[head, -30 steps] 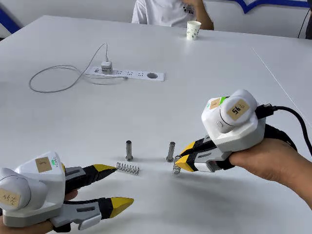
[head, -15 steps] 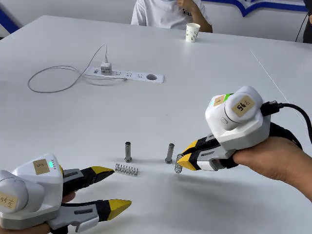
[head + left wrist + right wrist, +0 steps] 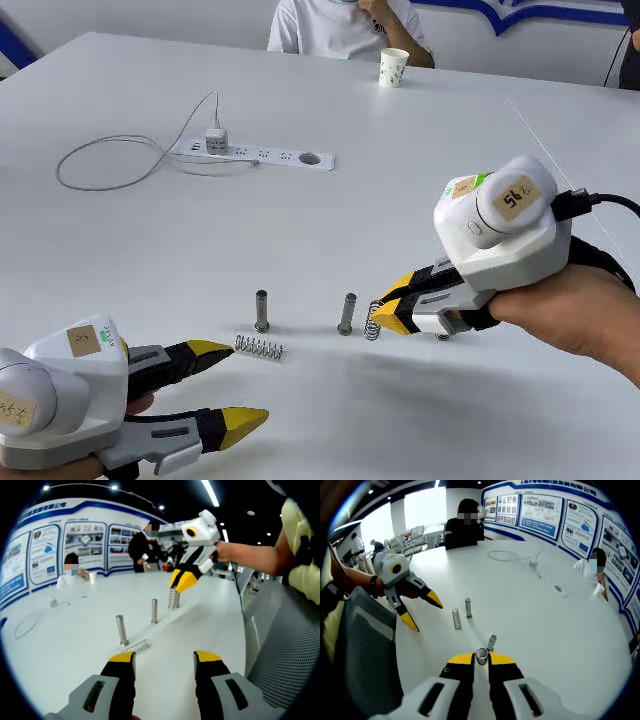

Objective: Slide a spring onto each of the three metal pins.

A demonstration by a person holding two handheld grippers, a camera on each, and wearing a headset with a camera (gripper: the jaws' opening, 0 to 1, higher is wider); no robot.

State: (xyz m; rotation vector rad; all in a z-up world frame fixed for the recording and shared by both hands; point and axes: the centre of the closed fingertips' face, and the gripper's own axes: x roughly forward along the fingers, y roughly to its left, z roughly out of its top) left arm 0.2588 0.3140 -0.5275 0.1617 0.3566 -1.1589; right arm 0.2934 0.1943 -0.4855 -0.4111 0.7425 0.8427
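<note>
The right gripper (image 3: 385,308) is clamped on a spring (image 3: 373,321), which hangs upright from its yellow tips. The spring's upper coils are hidden between the jaws, and I cannot tell whether its lower end touches the tabletop (image 3: 450,150). A metal pin (image 3: 347,313) stands just ahead of this gripper's tips; in the right gripper view the spring covers the pin's base. A second pin (image 3: 262,310) stands farther from that gripper and nearer the left gripper (image 3: 225,385). The left gripper's jaws stand wide apart, and the bottom edge of the head view cuts off its body. A loose spring (image 3: 260,347) lies flat just ahead of the left gripper's tips, close to the second pin's foot.
</note>
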